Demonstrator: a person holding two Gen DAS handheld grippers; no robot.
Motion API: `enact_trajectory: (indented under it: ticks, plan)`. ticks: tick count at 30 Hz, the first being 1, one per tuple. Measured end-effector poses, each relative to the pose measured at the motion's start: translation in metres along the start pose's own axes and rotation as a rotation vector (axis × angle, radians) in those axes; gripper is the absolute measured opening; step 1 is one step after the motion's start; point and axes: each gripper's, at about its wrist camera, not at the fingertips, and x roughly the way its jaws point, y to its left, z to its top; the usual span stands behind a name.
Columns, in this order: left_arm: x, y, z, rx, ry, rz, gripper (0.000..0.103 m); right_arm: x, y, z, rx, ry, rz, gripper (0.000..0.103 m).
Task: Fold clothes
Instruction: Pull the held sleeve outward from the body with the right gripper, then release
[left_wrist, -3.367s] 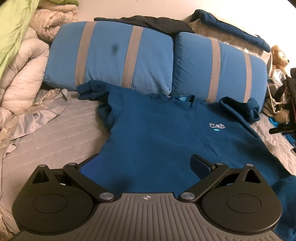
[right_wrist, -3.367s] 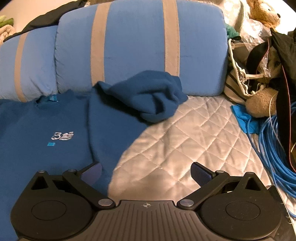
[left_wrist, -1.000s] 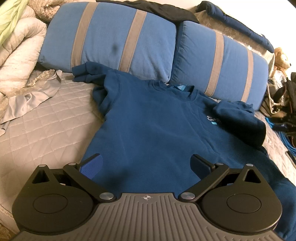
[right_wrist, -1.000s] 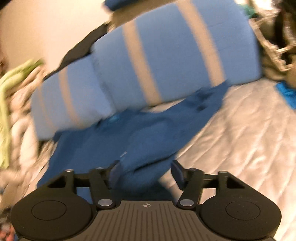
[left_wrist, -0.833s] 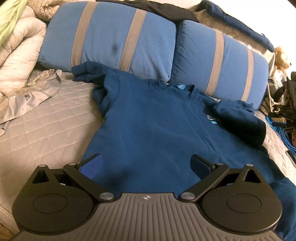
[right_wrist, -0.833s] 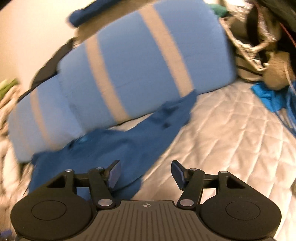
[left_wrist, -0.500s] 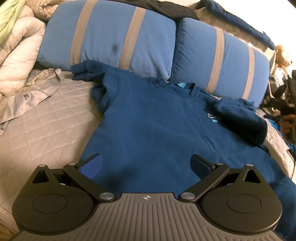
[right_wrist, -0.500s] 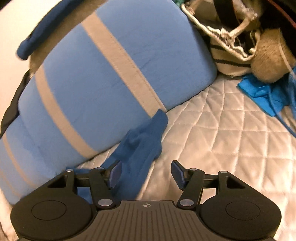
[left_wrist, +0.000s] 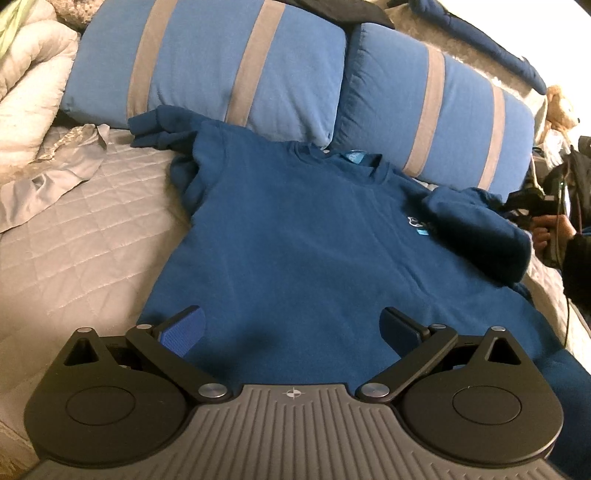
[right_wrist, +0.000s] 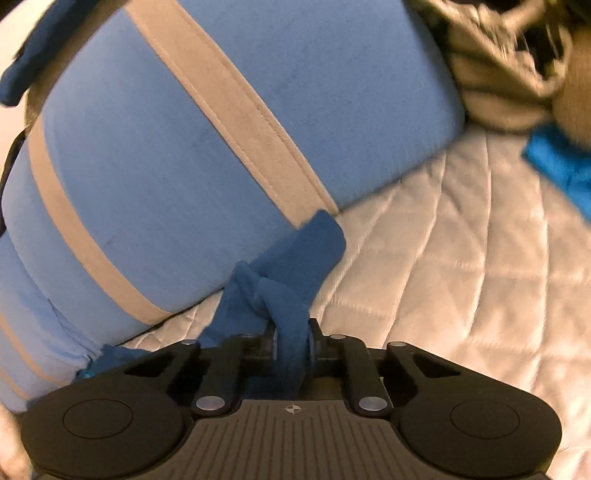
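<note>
A dark blue sweatshirt (left_wrist: 295, 240) lies front up on the bed, its collar toward the pillows. My left gripper (left_wrist: 291, 325) hovers over the lower body of the sweatshirt, open, with nothing between its pads. The sweatshirt's right sleeve (left_wrist: 476, 236) lies folded back over the chest. At its far end a hand (left_wrist: 550, 229) holds the other gripper. In the right wrist view my right gripper (right_wrist: 291, 339) has its jaws closing, and the bunched sleeve cuff (right_wrist: 291, 258) is pinched between the pads.
Two blue pillows with grey stripes (left_wrist: 207, 66) (left_wrist: 436, 110) lean at the head of the grey quilted bedspread (left_wrist: 74, 229). A crumpled white duvet (left_wrist: 29, 92) lies at the left. Bags, a plush toy (left_wrist: 557, 107) and a blue cloth (right_wrist: 561, 162) crowd the right side.
My right gripper swung right and down to the end of the sleeve, and its jaws closed on the cuff. The left gripper stayed put and open.
</note>
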Motion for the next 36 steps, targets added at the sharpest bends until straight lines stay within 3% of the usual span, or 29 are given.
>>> enact_trajectory:
  ticks: [5,11,20,24,26,27,29,32,35,36]
  plan:
    - [-0.001,0.000,0.000,-0.001,-0.002,-0.001,0.103,-0.039,0.023,0.016,-0.170,-0.092,-0.092,0.012]
    - [-0.002,0.001,-0.001,-0.006,-0.007,-0.005,0.103,-0.113,0.028,0.051,-0.311,-0.236,-0.240,0.011]
    - [-0.005,0.001,-0.002,-0.008,-0.023,-0.004,0.103,-0.258,-0.032,0.083,-0.302,-0.414,-0.431,0.011]
    - [-0.007,0.002,-0.003,-0.009,-0.033,-0.004,0.103,-0.291,-0.064,0.067,-0.321,-0.412,-0.507,0.011]
    - [-0.008,0.003,-0.004,-0.013,-0.035,-0.006,0.103,-0.287,-0.081,0.049,-0.308,-0.371,-0.561,0.014]
    - [-0.008,0.004,-0.004,-0.014,-0.037,-0.007,0.103,-0.282,-0.089,0.038,-0.301,-0.347,-0.593,0.017]
    - [-0.009,0.004,-0.004,-0.014,-0.039,-0.006,0.103,-0.269,-0.107,0.017,-0.278,-0.283,-0.673,0.042]
    - [-0.011,0.004,-0.005,-0.012,-0.045,-0.001,0.103,-0.266,-0.116,-0.013,-0.249,-0.282,-0.768,0.069]
    - [-0.010,0.005,-0.004,-0.017,-0.045,-0.002,0.103,-0.273,-0.107,-0.033,-0.204,-0.331,-0.742,0.086]
    - [-0.010,0.005,-0.004,-0.017,-0.044,-0.002,0.103,-0.272,-0.100,-0.038,-0.222,-0.328,-0.705,0.087]
